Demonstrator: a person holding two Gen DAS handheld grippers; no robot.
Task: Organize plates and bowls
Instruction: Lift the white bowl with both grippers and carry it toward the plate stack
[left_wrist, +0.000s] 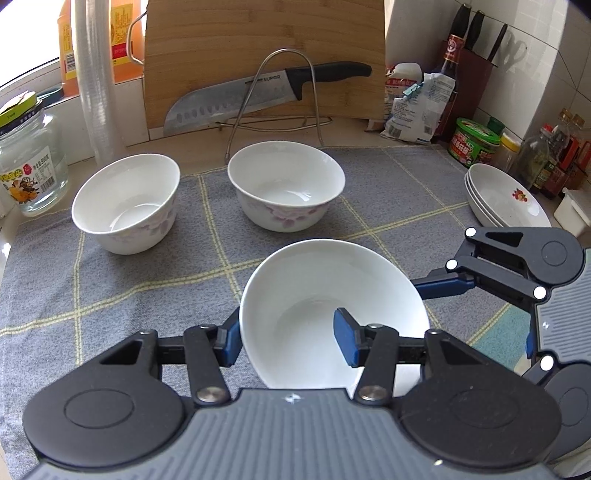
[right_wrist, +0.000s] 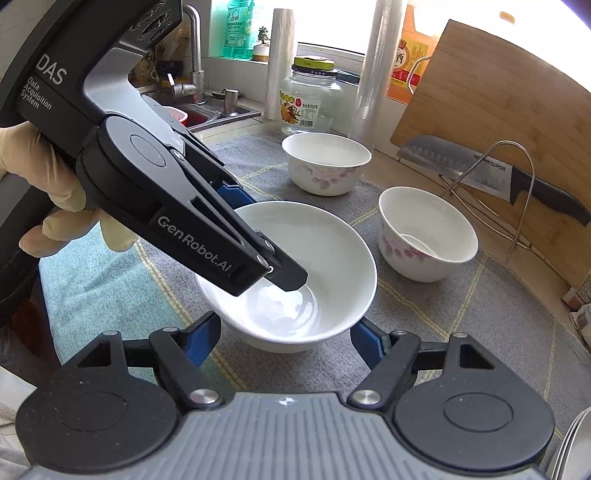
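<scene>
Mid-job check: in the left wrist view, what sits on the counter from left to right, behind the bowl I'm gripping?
Glass jar → left floral bowl → right floral bowl → green-lidded tub → stack of plates.

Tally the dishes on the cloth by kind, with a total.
Plain white bowl: 1
Floral bowls: 2
Stacked plates: 3, judging by the rims
Total: 6
</scene>
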